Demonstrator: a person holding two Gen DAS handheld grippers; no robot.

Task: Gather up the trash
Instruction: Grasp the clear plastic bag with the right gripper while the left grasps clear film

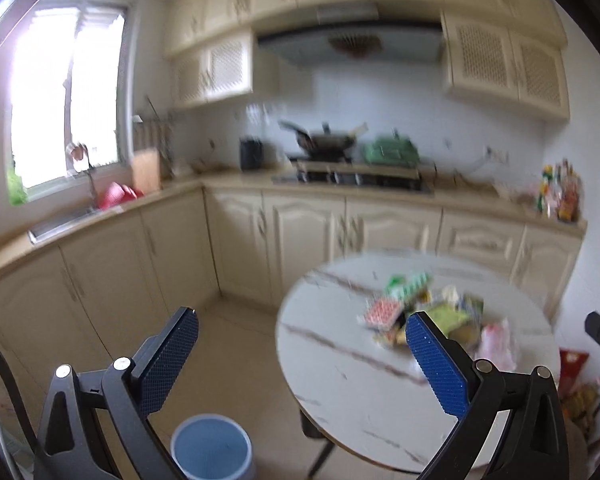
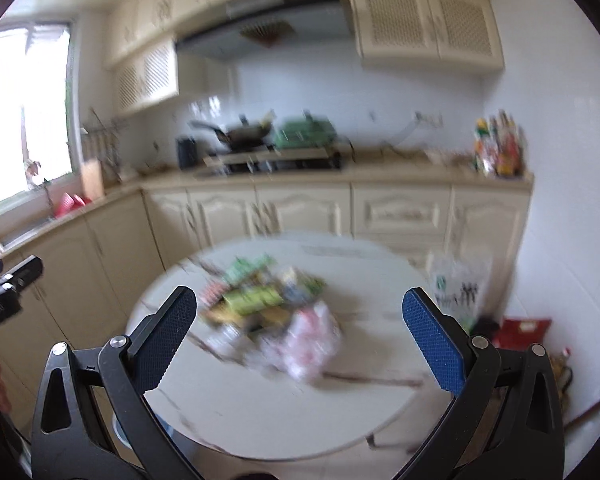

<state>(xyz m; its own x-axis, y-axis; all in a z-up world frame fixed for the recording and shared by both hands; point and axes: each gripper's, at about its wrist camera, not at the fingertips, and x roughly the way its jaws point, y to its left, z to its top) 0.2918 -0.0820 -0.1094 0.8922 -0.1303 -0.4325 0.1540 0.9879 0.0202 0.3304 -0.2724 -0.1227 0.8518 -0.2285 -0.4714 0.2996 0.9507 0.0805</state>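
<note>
Your left gripper (image 1: 302,354) has its jaws spread wide with nothing between them, held in the air over the near left edge of the round marble worktop (image 1: 340,384). The trash (image 1: 428,312), a blurred heap of green, yellow, red and pink wrappers, lies on the worktop toward its far right side, apart from your jaws. The blue bin (image 1: 212,446) stands on the floor just left of the worktop, below your left gripper.

Your right gripper (image 2: 300,340) is also wide open and empty, held above the near part of the worktop (image 2: 260,408). The trash (image 2: 272,316) sits in the middle of the worktop. A white printed bag (image 2: 456,284) stands right of the worktop.
</note>
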